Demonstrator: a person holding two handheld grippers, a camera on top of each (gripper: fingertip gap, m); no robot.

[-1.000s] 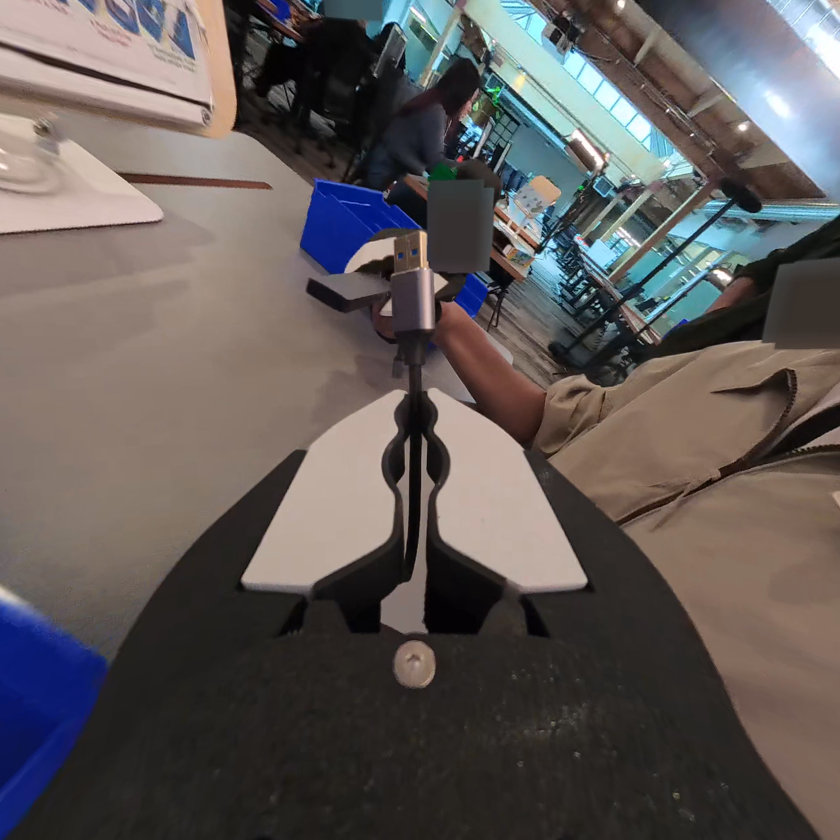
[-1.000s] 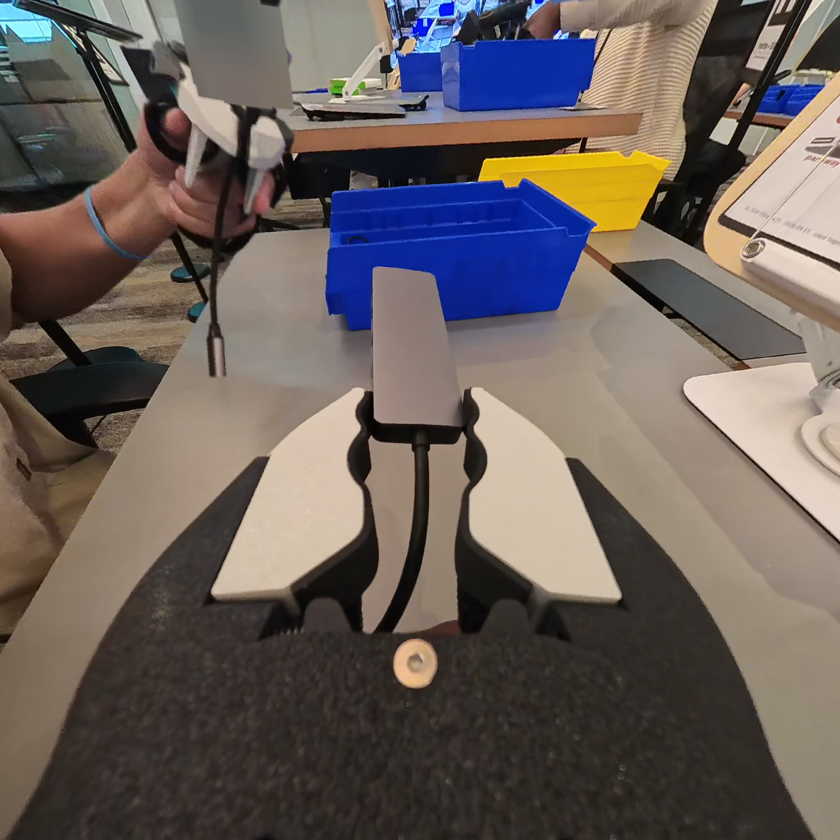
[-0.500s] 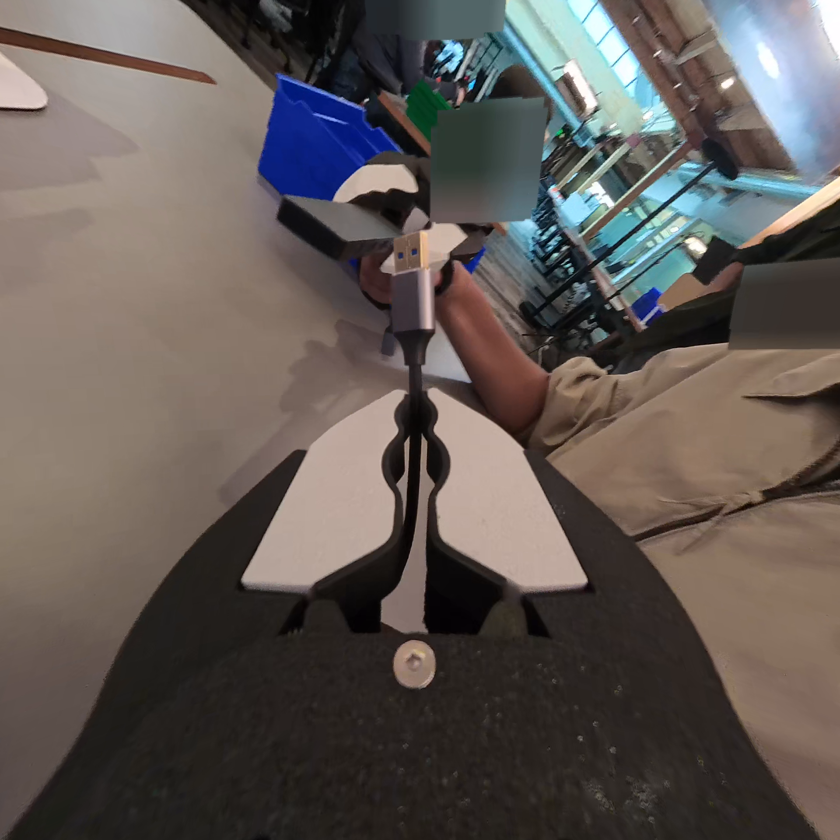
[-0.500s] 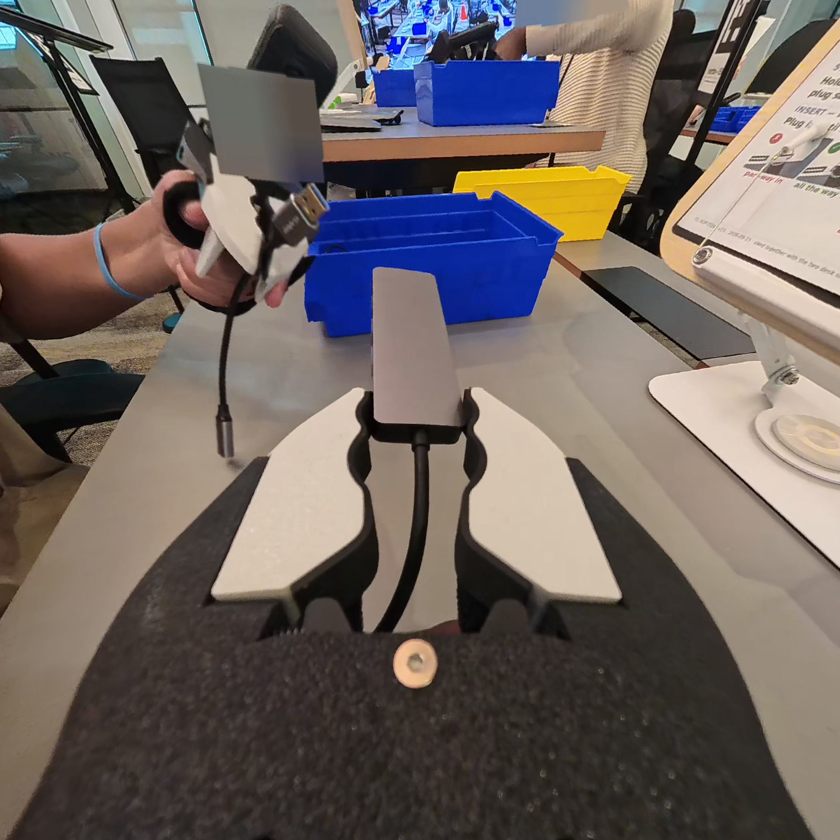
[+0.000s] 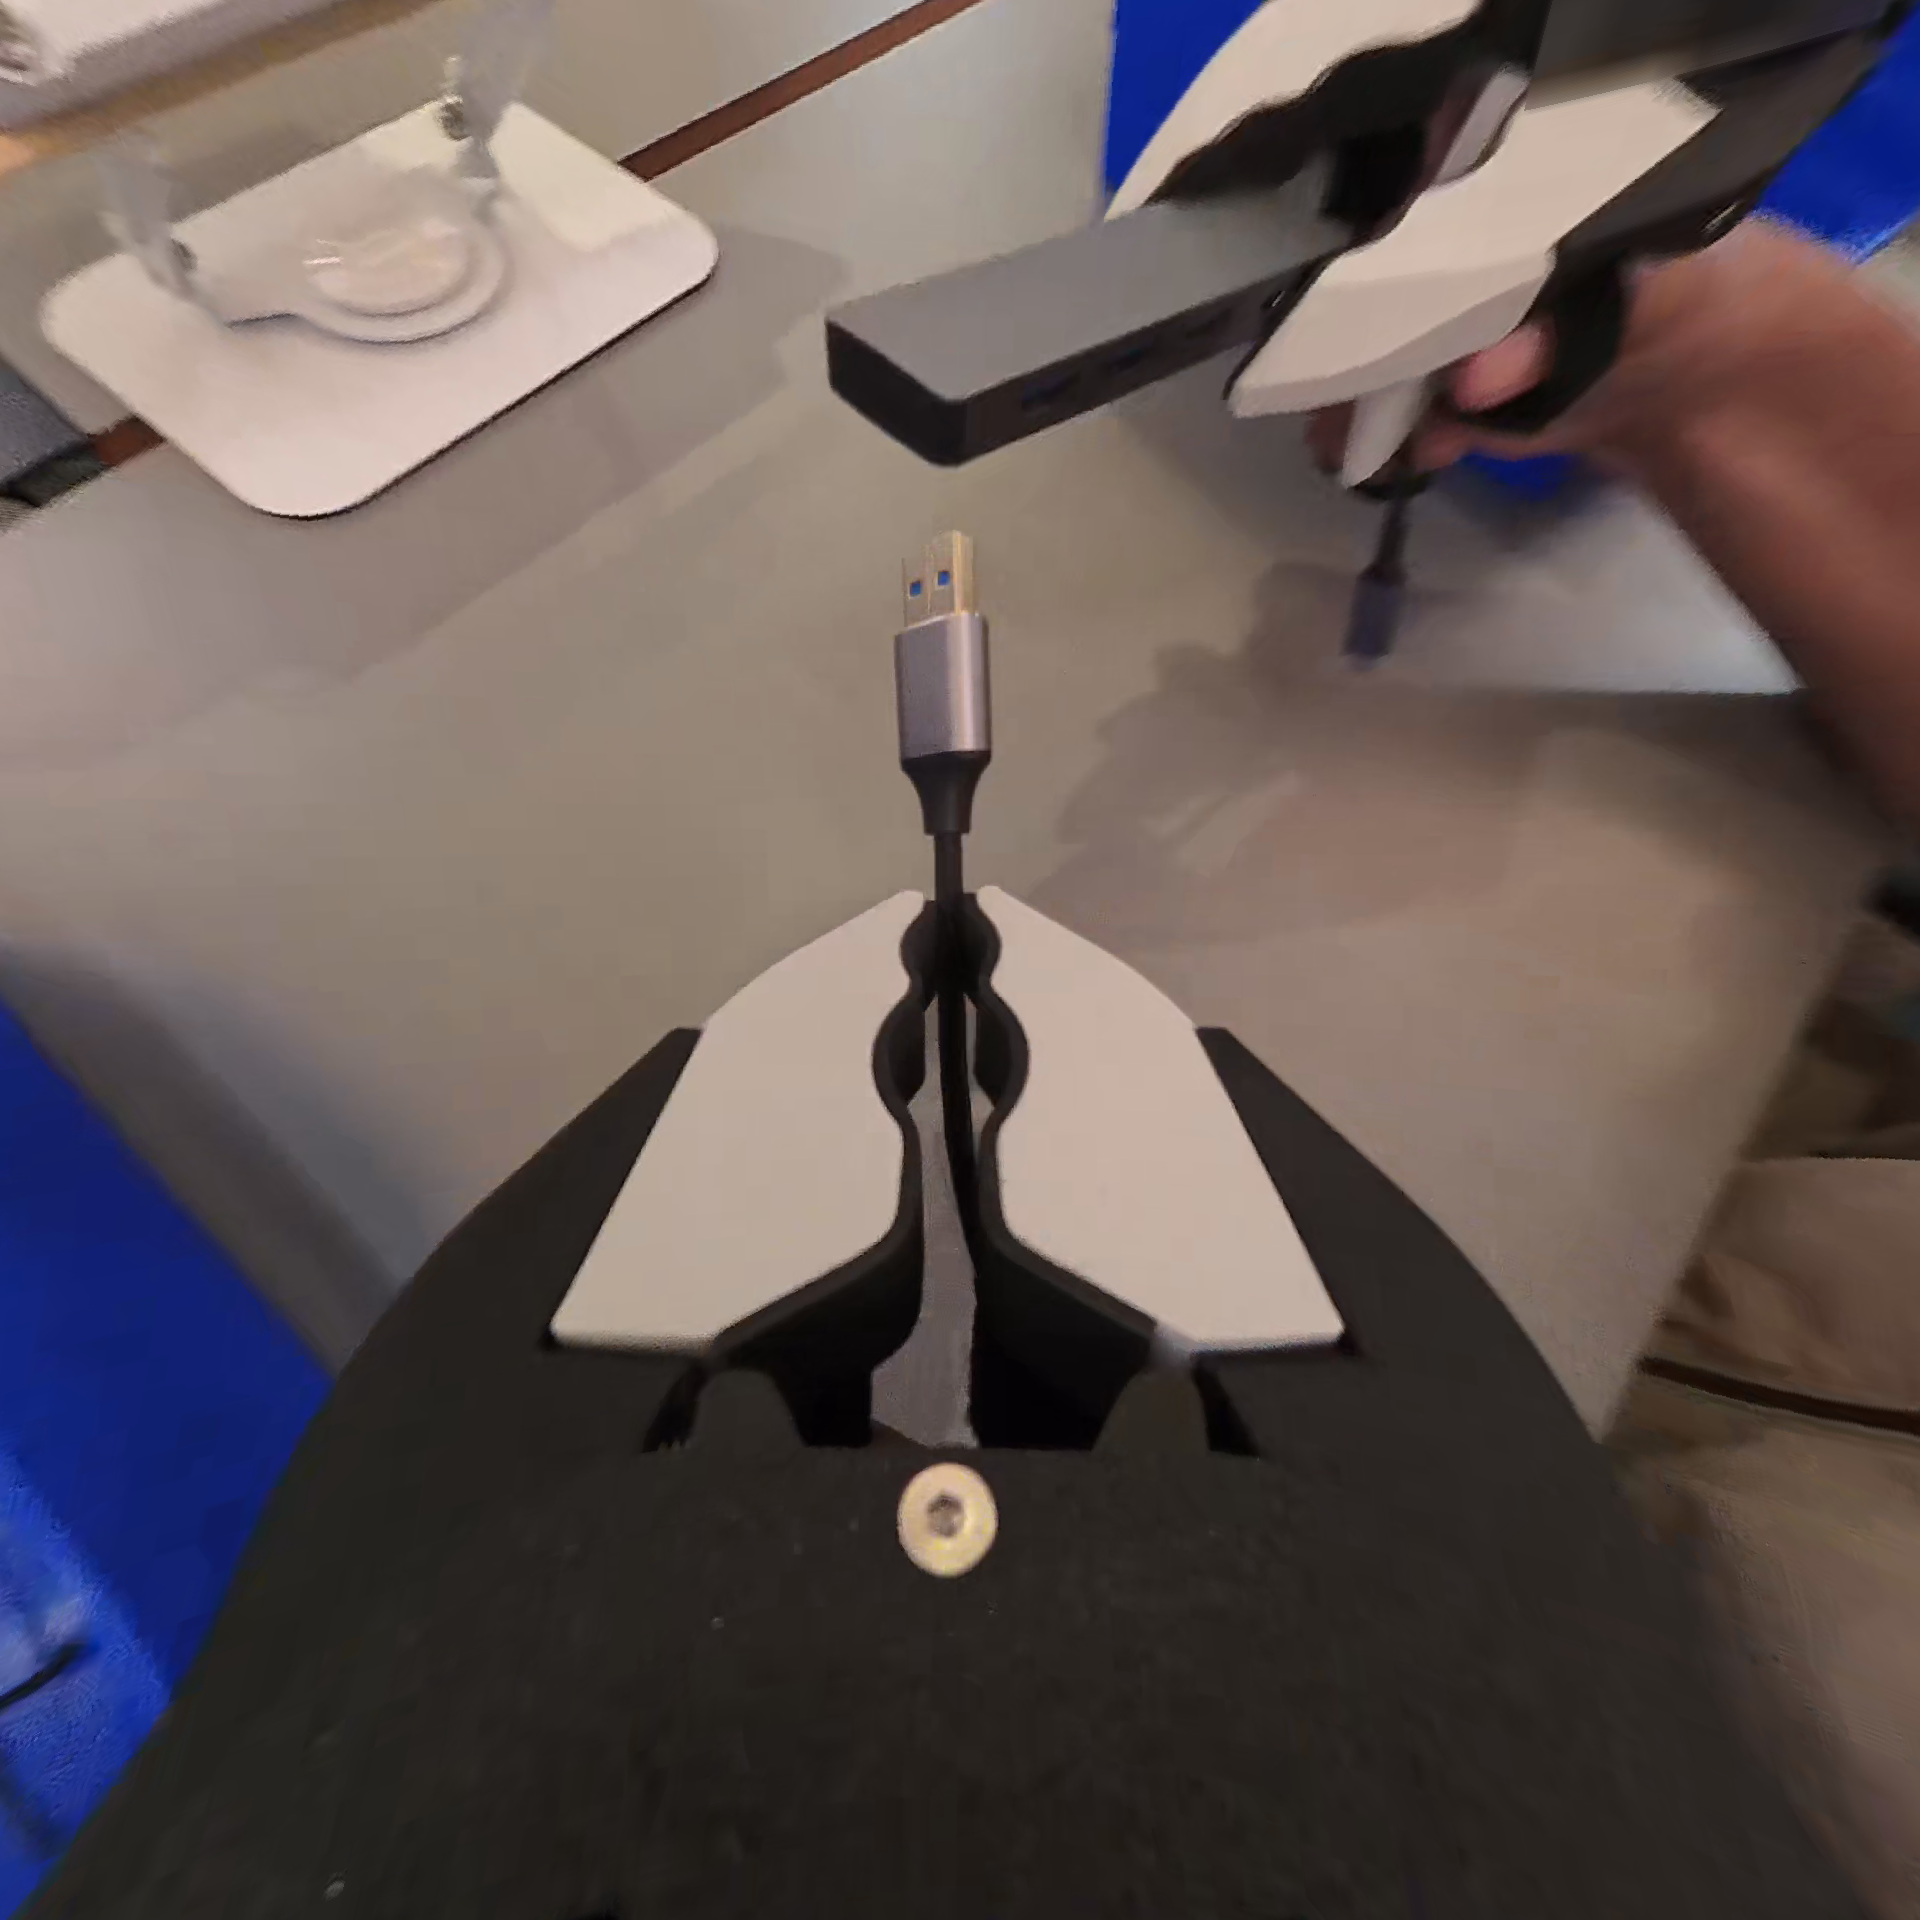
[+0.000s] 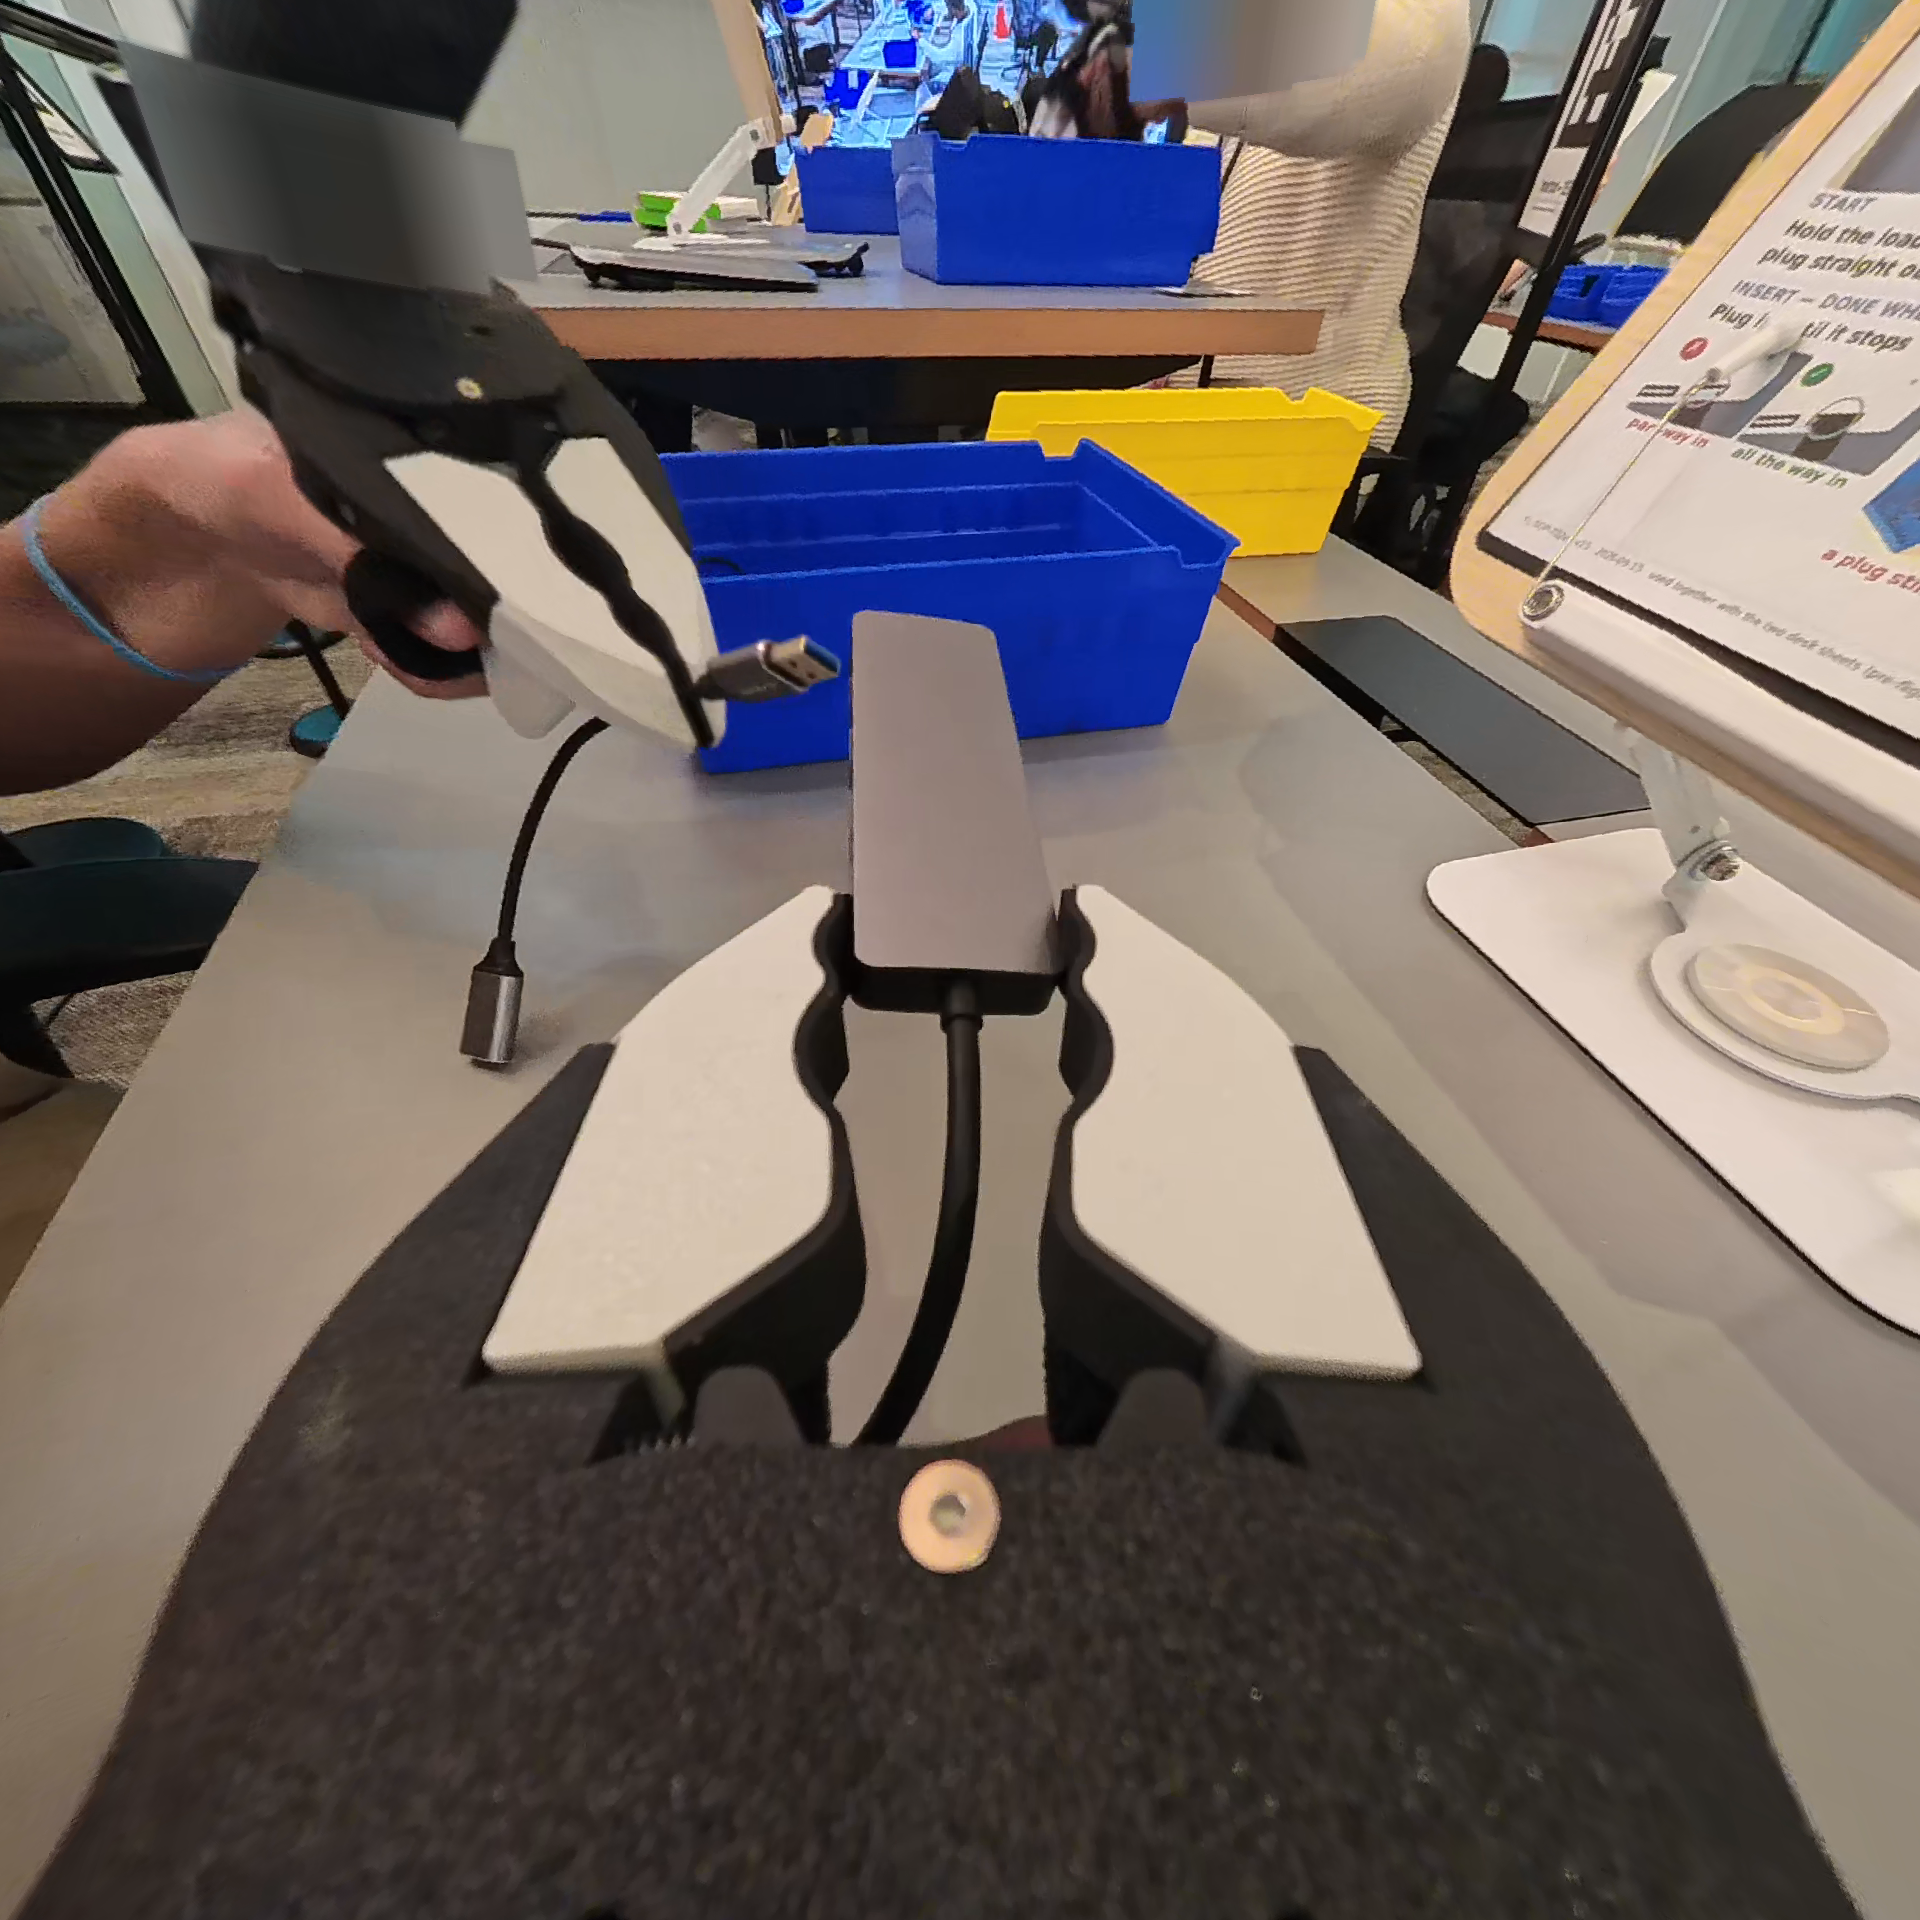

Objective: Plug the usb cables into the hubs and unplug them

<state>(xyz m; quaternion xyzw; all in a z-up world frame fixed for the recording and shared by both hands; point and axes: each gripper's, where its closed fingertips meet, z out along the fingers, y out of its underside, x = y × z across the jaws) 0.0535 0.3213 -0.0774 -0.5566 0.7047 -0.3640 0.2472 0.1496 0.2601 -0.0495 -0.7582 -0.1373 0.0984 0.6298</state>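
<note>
My left gripper (image 5: 948,906) is shut on the black cord of a USB cable; its grey plug (image 5: 940,655) with a blue-tongued metal tip sticks out ahead. My right gripper (image 6: 951,914) is shut on the cord end of a flat grey USB hub (image 6: 940,800), held above the table. In the left wrist view the hub (image 5: 1049,348) lies just beyond the plug, its port side facing the plug, a short gap between them. In the right wrist view the left gripper (image 6: 707,727) holds the plug (image 6: 774,667) just left of the hub. The cable's other end (image 6: 491,1013) hangs touching the table.
A blue bin (image 6: 945,592) stands behind the hub, a yellow bin (image 6: 1195,457) beyond it. A white stand base (image 6: 1683,1049) holding an instruction board (image 6: 1745,416) is at the right. Another blue bin (image 5: 114,1299) is near the left gripper. A person sits at the far table. The gap from one gripper's tips to the other's is roughly 12 centimetres.
The left gripper has swung round and down, bringing the plug to point at the hub's side and closer to it. The hanging cable end has come down to the table. The right gripper holds steady.
</note>
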